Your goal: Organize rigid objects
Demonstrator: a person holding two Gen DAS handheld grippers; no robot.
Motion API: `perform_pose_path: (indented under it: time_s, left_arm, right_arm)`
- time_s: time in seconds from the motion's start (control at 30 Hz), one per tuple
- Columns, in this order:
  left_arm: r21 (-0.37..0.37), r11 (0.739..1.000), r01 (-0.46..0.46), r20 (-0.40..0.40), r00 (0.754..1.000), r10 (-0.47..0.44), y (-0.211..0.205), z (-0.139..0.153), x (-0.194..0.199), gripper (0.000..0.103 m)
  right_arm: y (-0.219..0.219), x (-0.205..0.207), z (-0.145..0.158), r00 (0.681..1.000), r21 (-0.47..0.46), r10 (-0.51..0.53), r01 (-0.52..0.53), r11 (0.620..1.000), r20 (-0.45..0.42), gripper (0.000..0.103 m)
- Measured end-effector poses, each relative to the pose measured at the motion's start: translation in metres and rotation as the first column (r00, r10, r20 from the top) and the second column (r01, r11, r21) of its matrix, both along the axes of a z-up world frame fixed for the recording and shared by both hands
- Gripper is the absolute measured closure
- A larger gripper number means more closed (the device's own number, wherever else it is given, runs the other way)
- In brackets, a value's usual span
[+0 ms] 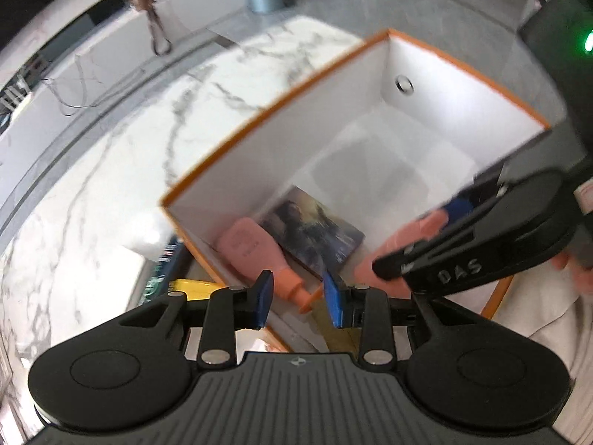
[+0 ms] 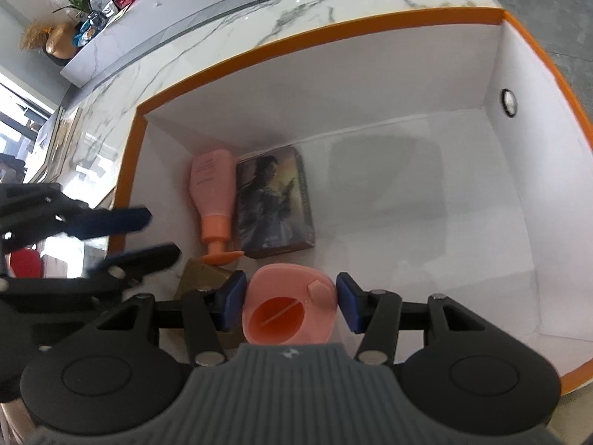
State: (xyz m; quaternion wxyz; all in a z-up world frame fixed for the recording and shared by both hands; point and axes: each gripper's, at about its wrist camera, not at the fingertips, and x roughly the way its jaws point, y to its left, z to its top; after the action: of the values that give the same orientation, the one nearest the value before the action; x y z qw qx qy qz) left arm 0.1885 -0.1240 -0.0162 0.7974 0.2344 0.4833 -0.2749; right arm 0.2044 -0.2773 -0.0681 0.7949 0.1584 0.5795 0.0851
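right gripper (image 2: 291, 306) is pinching a pink bottle (image 2: 292, 307), blue pads (image 2: 233, 298) pressed on both flanks. it hangs cap-down or cap-toward-camera, hard to say which; the orange round end faces the wrist camera, so the long axis runs roughly along the fingers, pointing down into the box. the orange-rimmed box (image 2: 333, 37) sits directly below and ahead of that tool, floor mostly bare.

already on the floor, just ahead-left of the right fingertips: a second pink bottle (image 2: 213, 185) lying flat, orange cap toward the tool, and touching its right side a dark book or flat case (image 2: 274, 204) with a printed cover, long axes parallel. the free floor lies ahead-right of the held bottle. my read: the drop needs the bottle laid down with its axis parallel to those two, in the gap beside the book. right hand is clearly the nearer one.

left gripper (image 1: 298, 298) is narrowly spread, nothing between the pads, hovering over the box's near-left corner, apart from the contents.

materials: bottles are smooth matte plastic, rounded shoulders, would roll if set on a side. box is stiff card, white inside, with a metal grommet (image 2: 509, 102) in the end wall. it sits on a glossy marble-pattern counter (image 1: 111, 185). a yellow item (image 1: 192, 285) lies outside the box near the left tool, unclear what.
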Motion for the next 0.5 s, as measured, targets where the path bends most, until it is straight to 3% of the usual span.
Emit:
perform_pose_path:
  time_s: [0.2,0.5]
  left_arm:
    - [-0.099,0.989,-0.107,0.044,0.993,0.112,0.024,0.020,0.001,0.064]
    - [-0.156,0.972,-0.174,0.013,0.984,0.178,0.046,0.021,0.004,0.064]
  right_arm:
    - [0.017,0.007,0.000,1.000,-0.027,0.031,-0.031,0.999,0.003,0.049]
    - [0.043,0.017,0.002,0.996,-0.084,0.086,-0.085,0.993,0.003,0.049]
